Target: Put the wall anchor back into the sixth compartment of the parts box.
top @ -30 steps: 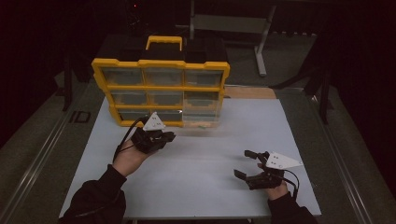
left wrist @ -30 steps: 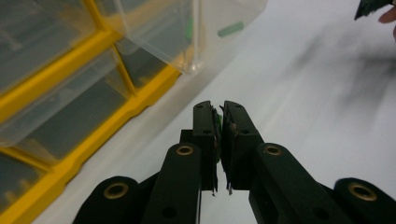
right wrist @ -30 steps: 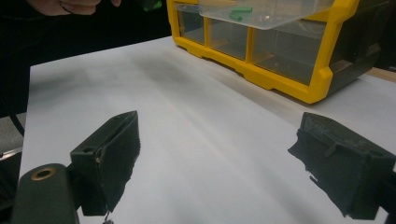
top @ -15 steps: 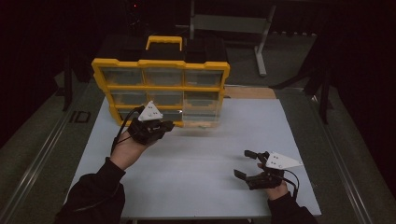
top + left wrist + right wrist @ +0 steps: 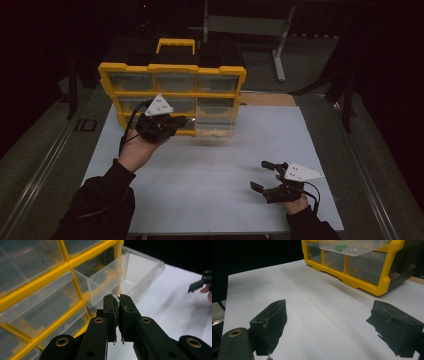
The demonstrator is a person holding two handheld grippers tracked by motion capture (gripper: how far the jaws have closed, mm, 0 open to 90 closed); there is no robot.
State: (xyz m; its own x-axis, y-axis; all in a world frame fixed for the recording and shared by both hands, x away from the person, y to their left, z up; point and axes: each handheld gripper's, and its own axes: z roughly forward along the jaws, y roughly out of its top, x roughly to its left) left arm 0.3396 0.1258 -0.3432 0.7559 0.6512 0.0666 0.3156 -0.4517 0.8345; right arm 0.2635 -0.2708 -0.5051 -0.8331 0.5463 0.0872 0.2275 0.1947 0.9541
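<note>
A yellow parts organizer [image 5: 172, 67] stands upright at the back of the white table [image 5: 215, 170]. One clear drawer [image 5: 217, 120] sticks out of its lower right, and in the right gripper view the drawer [image 5: 359, 247] holds small green pieces [image 5: 340, 247]. My left gripper [image 5: 180, 121] hangs in the air just left of that drawer, shut on a small green piece [image 5: 116, 305] that shows as a sliver between the pads. In the left gripper view the drawer [image 5: 140, 272] lies straight ahead of the left gripper [image 5: 118, 298]. My right gripper [image 5: 260, 175] rests open on the table at the front right, holding nothing.
The organizer's other clear drawers [image 5: 37, 302] sit closed in their yellow frame [image 5: 362, 282]. White tabletop stretches between the two hands. A metal stand [image 5: 280, 45] is on the floor behind the table, and a rail [image 5: 45, 165] runs along the left side.
My left hand has risen from near the tabletop to the height of the open drawer, its gripper still shut. The right hand has stayed where it was.
</note>
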